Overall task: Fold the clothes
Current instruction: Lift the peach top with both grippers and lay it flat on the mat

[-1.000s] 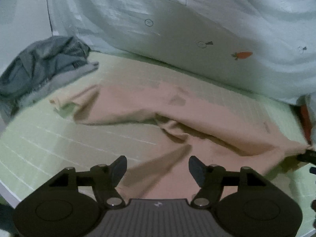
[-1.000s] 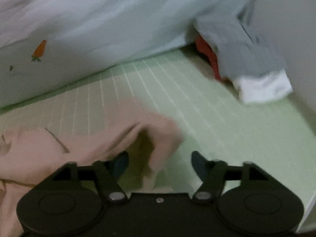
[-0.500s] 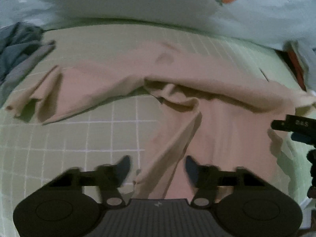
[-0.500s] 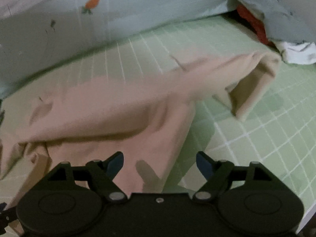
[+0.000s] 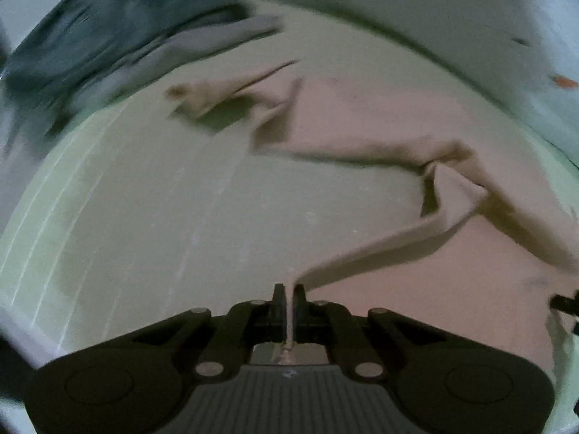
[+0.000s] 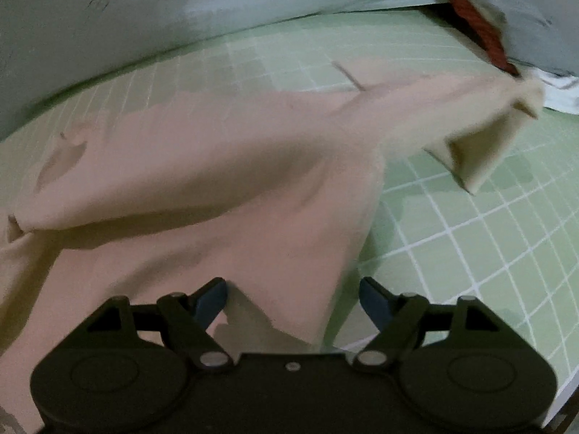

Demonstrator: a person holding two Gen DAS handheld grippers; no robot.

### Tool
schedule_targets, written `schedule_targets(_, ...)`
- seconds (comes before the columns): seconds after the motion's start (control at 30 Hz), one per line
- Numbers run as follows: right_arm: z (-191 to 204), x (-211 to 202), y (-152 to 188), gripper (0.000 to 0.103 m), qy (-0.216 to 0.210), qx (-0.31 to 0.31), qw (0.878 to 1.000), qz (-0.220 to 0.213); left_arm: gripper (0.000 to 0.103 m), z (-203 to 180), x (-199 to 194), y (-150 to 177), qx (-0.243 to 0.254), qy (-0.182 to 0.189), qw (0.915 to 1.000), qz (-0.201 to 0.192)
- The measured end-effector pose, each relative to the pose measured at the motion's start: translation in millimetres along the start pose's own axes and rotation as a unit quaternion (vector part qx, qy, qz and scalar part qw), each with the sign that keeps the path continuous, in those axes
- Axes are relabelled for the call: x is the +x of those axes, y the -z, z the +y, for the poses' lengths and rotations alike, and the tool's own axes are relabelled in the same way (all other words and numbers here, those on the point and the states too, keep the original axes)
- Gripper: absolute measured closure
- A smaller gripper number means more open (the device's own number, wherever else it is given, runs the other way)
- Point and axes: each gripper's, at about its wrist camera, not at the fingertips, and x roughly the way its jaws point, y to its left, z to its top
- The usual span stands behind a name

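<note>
Left gripper point(image 5: 288, 302) fingers clamped on pink garment point(image 5: 380, 133) edge, right gripper point(image 6: 293, 298) fingers apart above garment's near right hem, green checked bed sheet point(image 6: 470, 217) beneath

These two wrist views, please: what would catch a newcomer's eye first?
First, the peach-pink garment, spread rumpled across the middle of the green checked sheet. Next, the left gripper, shut on a thin strip of that cloth running away to the right, while the right gripper stands open over the garment's near edge. Last, the blurred dark grey clothes pile at the far left.
</note>
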Motion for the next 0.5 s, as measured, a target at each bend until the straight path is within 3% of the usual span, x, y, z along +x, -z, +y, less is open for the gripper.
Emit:
schedule_targets(0.1,5,-4,-6,0.022,-0.019,-0.024,1.000,-0.007,0.091,3,-6,4,-0.043,-0.008,0.9990,-0.010)
schedule_targets(0.27,11,-32,-33,0.022,-0.061,-0.065,0.993,-0.072,0.041,-30,-25,-22,-0.030,-0.006,0.9961,-0.083)
schedule_targets(0.33,11,-38,-50,0.021,-0.058,-0.077,0.990,-0.106,0.033,-48,-26,-38,-0.018,0.001,0.9943,-0.105)
schedule_targets(0.43,8,-34,-80,0.021,-0.042,-0.091,0.985,-0.142,0.033,-70,-16,-62,-0.006,0.014,0.9940,-0.108)
schedule_targets(0.5,5,-16,-101,0.021,-0.029,-0.095,0.986,-0.136,0.033,-83,-5,-76,0.004,0.018,0.9944,-0.104)
